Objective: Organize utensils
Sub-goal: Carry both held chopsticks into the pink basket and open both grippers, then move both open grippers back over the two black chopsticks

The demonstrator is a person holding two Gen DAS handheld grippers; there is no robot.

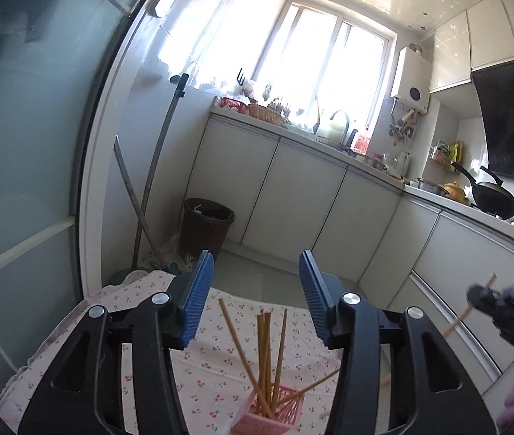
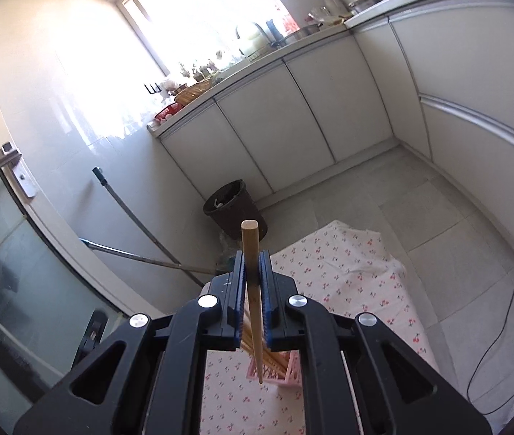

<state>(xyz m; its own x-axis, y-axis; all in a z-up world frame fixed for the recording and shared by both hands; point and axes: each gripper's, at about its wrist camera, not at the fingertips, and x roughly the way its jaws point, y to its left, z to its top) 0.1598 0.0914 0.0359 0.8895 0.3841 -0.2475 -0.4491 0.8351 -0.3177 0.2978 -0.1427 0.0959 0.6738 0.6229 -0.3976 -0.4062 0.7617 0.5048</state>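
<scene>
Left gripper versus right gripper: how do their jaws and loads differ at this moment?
The left gripper has its jaws spread wide with nothing between them; the right gripper has its jaws shut on a single chopstick. The left gripper hangs above the pink basket of chopsticks, while the right gripper carries its chopstick off to the side. Both have blue ribbed pads on black frames.

left wrist view: rides behind the left tongs, faces slightly downward toward the bright kitchen window, close above the pink slotted plastic basket | right wrist view: behind the right tongs, tilted further down, window upper left | shared: basket, cherry-print cloth, dark round bin, white cabinets.
</scene>
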